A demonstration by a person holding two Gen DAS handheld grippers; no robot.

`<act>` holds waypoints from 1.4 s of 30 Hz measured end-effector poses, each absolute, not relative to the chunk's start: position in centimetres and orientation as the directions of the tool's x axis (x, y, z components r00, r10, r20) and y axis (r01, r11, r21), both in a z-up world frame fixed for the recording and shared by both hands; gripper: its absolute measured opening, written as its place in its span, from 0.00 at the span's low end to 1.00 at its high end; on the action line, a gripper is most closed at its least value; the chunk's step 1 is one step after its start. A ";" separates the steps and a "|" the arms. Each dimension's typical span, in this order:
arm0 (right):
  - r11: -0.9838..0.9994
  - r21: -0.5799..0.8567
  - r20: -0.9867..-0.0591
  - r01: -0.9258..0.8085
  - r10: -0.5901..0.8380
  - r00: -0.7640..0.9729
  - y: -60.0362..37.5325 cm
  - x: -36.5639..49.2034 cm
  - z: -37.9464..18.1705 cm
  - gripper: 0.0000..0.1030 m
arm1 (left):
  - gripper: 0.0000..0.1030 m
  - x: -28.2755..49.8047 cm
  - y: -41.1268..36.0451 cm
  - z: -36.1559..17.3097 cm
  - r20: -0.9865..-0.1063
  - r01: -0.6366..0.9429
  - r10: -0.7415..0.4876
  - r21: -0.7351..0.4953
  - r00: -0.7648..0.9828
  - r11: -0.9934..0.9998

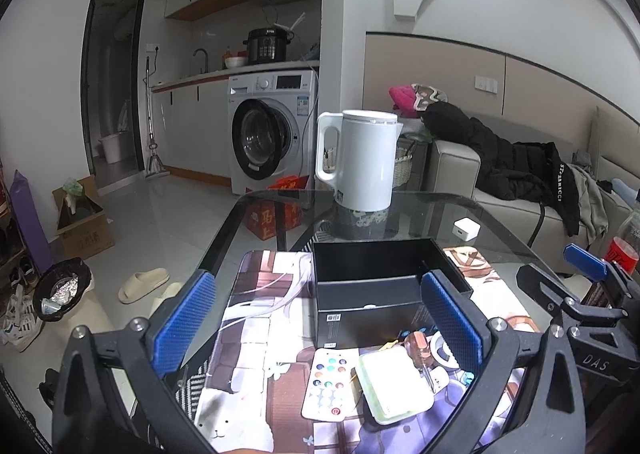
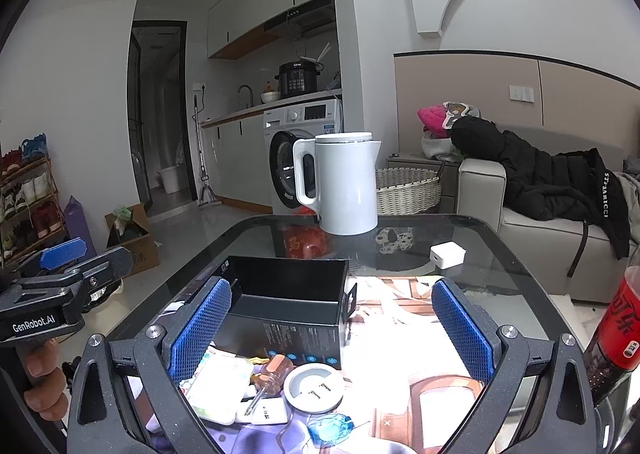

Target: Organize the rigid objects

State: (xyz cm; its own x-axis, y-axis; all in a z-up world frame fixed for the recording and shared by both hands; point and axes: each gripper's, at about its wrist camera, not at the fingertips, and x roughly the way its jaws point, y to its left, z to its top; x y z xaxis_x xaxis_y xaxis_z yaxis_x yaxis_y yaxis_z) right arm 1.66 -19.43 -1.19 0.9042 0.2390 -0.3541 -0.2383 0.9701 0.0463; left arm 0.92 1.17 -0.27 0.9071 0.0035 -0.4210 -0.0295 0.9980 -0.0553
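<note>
An empty black box (image 1: 380,278) (image 2: 286,298) stands open on the printed mat. In front of it lies a small heap: a white remote (image 1: 329,382) with coloured buttons, a white-green case (image 1: 394,382) (image 2: 218,386), an orange-handled screwdriver (image 1: 420,350) (image 2: 270,374), a round white disc (image 2: 314,388) and a blue faceted piece (image 2: 330,426). My left gripper (image 1: 320,322) hovers open above the remote and case. My right gripper (image 2: 330,330) hovers open over the disc and the box's right corner. Neither holds anything.
A white kettle (image 1: 366,159) (image 2: 344,183) stands at the glass table's (image 2: 496,254) far side, a small white charger (image 1: 466,229) (image 2: 447,255) to its right. A red-labelled cola bottle (image 2: 618,330) stands at the right edge. A sofa with a black coat (image 2: 552,181) lies beyond.
</note>
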 end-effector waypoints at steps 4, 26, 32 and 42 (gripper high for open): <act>0.973 0.045 -0.435 -0.225 0.222 0.873 -19.4 2.7 -1.7 0.99 | 1.00 2.6 1.4 -1.6 -0.530 -0.062 0.037 -0.029 0.847 0.998; 0.965 0.210 -0.864 -0.154 0.257 0.432 -20.1 7.7 -12.0 0.71 | 1.00 7.4 0.6 -11.3 -0.867 -0.017 0.098 0.103 0.489 0.995; 0.975 0.090 -0.873 -0.205 0.176 0.455 -19.4 7.1 -11.8 0.52 | 1.00 7.7 0.6 -12.4 -0.878 0.000 0.052 0.059 0.475 0.998; 0.966 0.116 -0.881 -0.233 0.208 0.424 -20.1 7.1 -11.7 0.34 | 0.37 6.7 -0.8 -11.2 -0.886 0.170 -0.096 -0.019 0.455 0.985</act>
State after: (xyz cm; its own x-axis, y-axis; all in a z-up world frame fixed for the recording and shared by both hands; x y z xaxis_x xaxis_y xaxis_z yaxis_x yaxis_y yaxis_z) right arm 7.11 -20.09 -11.66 0.4241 0.2084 -0.8813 -0.2330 0.9655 0.1162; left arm 6.67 -0.78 -11.21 0.4546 -0.0956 -0.8856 0.1704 0.9852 -0.0189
